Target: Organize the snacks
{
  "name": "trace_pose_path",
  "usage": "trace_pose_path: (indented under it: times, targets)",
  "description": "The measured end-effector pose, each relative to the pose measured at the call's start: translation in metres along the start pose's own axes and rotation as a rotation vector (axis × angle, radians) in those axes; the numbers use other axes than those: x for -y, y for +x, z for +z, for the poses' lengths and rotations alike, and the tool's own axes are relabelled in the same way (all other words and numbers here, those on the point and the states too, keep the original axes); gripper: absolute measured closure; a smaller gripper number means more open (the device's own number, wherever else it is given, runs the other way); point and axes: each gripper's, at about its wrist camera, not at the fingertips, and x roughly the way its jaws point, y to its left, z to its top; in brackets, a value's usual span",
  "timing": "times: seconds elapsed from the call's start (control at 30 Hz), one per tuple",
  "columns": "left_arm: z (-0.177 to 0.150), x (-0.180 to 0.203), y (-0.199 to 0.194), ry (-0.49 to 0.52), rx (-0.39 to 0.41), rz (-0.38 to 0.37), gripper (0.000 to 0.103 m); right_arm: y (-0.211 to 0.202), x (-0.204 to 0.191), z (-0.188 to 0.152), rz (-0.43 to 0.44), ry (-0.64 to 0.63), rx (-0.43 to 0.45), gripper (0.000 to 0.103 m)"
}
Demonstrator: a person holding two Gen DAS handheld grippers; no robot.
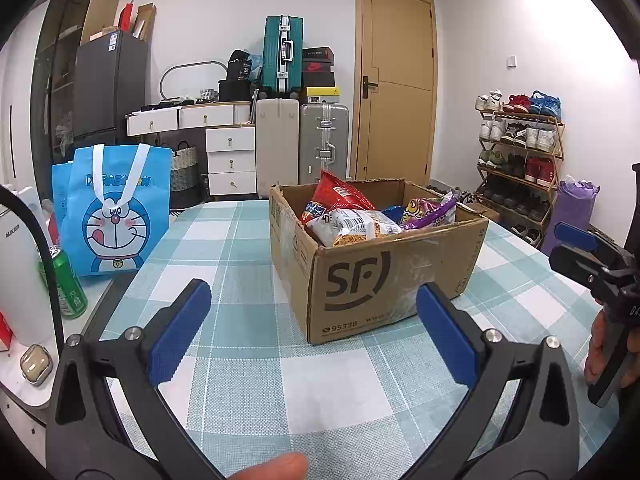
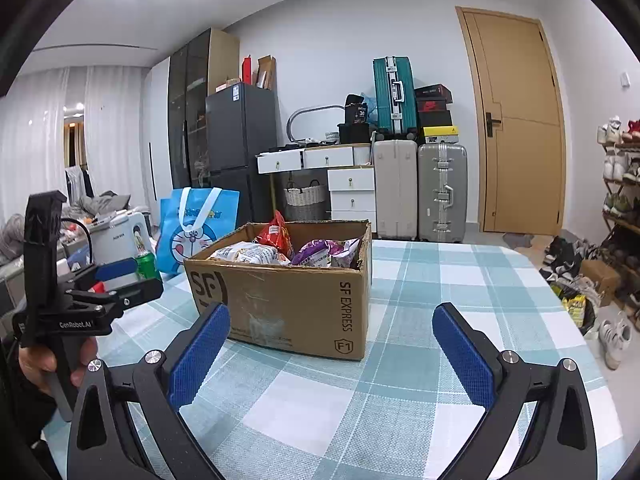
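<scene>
With both tools gaping wide and empty short of the brown cardboard SF box [image 1: 376, 276], risk of crushing the red crinkly snack bag [image 1: 340, 194] or shoving the box along the checked bench [image 1: 240, 248].

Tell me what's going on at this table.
A person holds a hand-held gripper in each hand. The left hand-held gripper and right hand-held gripper are both open and empty, facing a cardboard box of snack bags on the checked tablecloth. Nothing is being gripped.
</scene>
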Motion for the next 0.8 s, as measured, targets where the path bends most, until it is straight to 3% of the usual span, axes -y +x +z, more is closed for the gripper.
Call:
trace_pose_path:
  times: [0.8]
  targets:
    - [-0.0007,0.0006,-0.0007,0.002,0.001,0.002,0.001,0.0,-0.0025,-0.0016,-0.007,-0.013,0.002,0.0]
